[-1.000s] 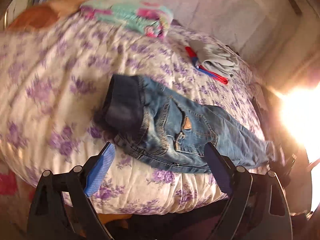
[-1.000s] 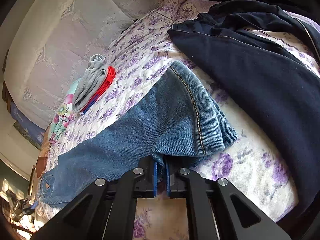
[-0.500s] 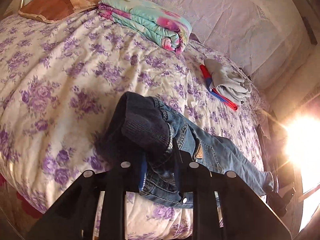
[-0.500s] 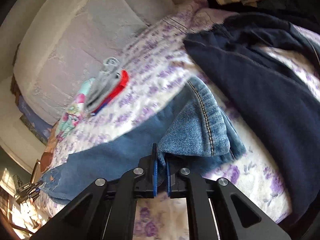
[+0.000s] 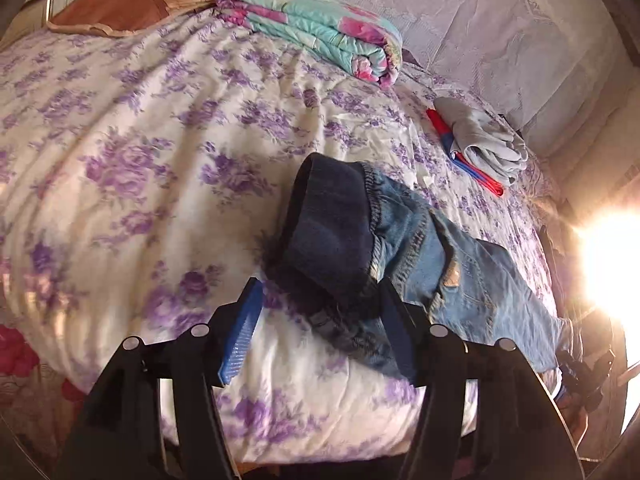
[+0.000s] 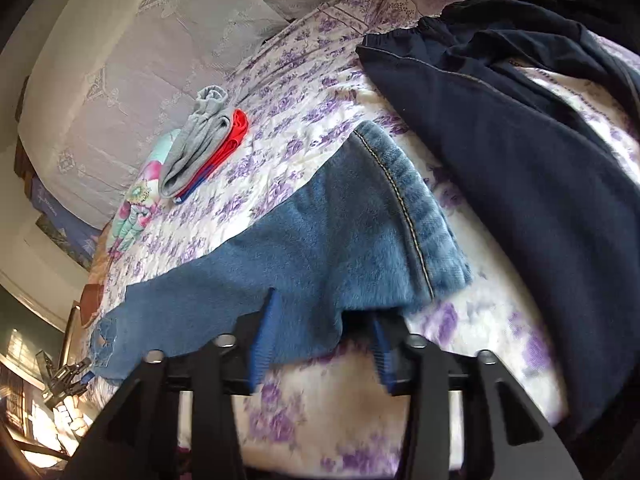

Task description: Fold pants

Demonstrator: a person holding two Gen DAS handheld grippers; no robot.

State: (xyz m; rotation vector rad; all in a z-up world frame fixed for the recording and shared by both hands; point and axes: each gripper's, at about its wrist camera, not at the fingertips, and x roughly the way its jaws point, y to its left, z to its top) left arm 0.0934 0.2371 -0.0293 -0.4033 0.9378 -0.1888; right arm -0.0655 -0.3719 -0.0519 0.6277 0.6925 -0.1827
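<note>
Denim, blue, fleece-lined: the pants lie stretched along the near edge of the bedspread, waist toward my left side, leg hems toward my right. In the left wrist view the dark ribbed waistband sits at 12 o'clock from my left gripper, with the legs trailing off toward 3 o'clock. Its jaws are opening; the right finger lies against the waist fabric, the left pad stands clear, so nothing is pinched.

In the right wrist view the hem end spreads at 12 o'clock from my right gripper. Its jaws are also opening; a lip of the fleecy cloth hangs between them, but the pads are not pressing on it.

Progress, my estimate: the pants appear laid lengthwise, one leg over the other, the hem turned to show lining. The crosswise fold is not yet made.

Nearby, off task: dark garment at 2 o'clock in the right view; folded grey and red clothes at 1 o'clock in the left view.
</note>
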